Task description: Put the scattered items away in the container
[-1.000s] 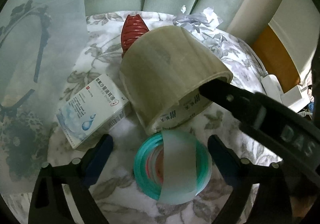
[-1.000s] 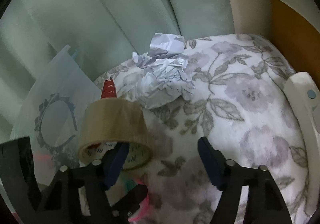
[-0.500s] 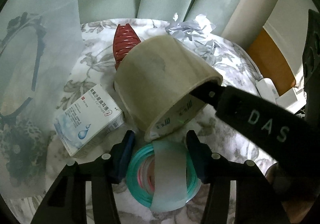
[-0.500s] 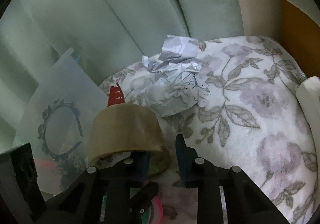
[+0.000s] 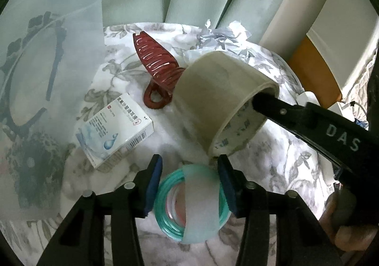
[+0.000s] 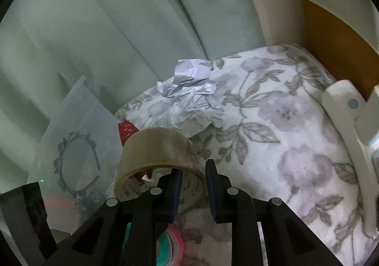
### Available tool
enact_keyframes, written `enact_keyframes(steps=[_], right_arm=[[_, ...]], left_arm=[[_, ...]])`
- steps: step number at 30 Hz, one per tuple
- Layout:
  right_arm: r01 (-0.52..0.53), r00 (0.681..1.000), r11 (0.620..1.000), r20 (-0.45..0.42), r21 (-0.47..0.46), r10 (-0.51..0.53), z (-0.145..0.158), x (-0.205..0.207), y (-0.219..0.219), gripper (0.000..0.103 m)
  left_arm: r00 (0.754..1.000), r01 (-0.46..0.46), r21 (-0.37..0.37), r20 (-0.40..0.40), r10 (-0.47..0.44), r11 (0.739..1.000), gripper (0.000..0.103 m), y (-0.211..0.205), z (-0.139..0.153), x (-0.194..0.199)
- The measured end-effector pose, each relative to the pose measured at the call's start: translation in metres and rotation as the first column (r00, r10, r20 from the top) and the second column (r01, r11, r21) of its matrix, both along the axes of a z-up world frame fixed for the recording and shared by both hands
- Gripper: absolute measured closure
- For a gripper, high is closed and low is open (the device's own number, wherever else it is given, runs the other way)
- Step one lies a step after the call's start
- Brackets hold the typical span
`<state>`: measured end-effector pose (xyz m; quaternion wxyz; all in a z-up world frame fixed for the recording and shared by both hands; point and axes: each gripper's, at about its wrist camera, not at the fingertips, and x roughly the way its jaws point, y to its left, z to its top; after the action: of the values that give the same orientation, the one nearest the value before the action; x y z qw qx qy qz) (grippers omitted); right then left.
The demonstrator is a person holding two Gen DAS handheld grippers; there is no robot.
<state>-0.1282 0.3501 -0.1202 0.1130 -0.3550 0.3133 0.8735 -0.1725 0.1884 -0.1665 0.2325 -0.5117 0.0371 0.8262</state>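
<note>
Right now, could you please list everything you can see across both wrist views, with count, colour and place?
Packing tape roll: one, tan, tilted, its wall between the right tool's pads.
Band coil: one, teal and pink with a white wrap, between the left tool's pads.
Hair claw clip: one, dark red, behind the tape roll.
Small carton: one, white and blue, left of the tape roll.
Crumpled paper: one, white, far edge of the cloth.
Clear bag: one, black headband inside, far left.
Floral cloth: one, white and grey, under everything.
Curtain: pale green, behind.
Left tool: black, blue pads, jaws opening.
Right tool: black, gripping the tape roll.
</note>
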Motion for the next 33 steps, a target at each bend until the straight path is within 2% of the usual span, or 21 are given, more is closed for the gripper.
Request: enact_keyframes(steps=[1,3,5,13,26,30,33], right_arm=[[0.004,1.000,1.000,-0.002,-0.002,-0.004,0.001,0.002,0.001,0.081],[0.013,1.000,1.000,-0.006,-0.004,-0.013,0.003,0.006,0.002,0.081],[0.020,1.000,1.000,-0.008,-0.005,-0.020,0.005,0.008,0.004,0.081],[0.052,0.998,0.999,-0.022,-0.014,-0.053,0.009,0.023,0.007,0.081],[0.097,0.994,0.995,-0.047,-0.024,-0.098,0.022,0.047,0.011,0.085],[0.104,0.993,0.994,-0.054,-0.029,-0.106,0.025,0.055,0.010,0.094],[0.106,0.993,0.994,-0.050,-0.024,-0.107,0.027,0.059,0.007,0.094]], left_arm=[[1.000,0.002,-0.008,0.003,-0.002,1.000,0.037,0.001,0.000,0.001],[1.000,0.010,-0.009,0.004,-0.010,1.000,0.035,0.001,0.001,0.003],[1.000,0.022,-0.017,0.009,-0.022,1.000,0.029,0.003,0.000,0.004],[0.999,0.039,-0.076,0.024,-0.037,0.996,0.029,0.005,-0.007,0.011],[0.998,0.053,-0.141,-0.037,-0.058,0.989,0.031,0.009,0.001,0.020],[0.998,0.045,-0.145,-0.042,-0.051,0.988,0.031,0.004,0.004,0.022],[0.998,0.043,-0.145,-0.043,-0.049,0.989,0.031,0.001,0.007,0.024]])
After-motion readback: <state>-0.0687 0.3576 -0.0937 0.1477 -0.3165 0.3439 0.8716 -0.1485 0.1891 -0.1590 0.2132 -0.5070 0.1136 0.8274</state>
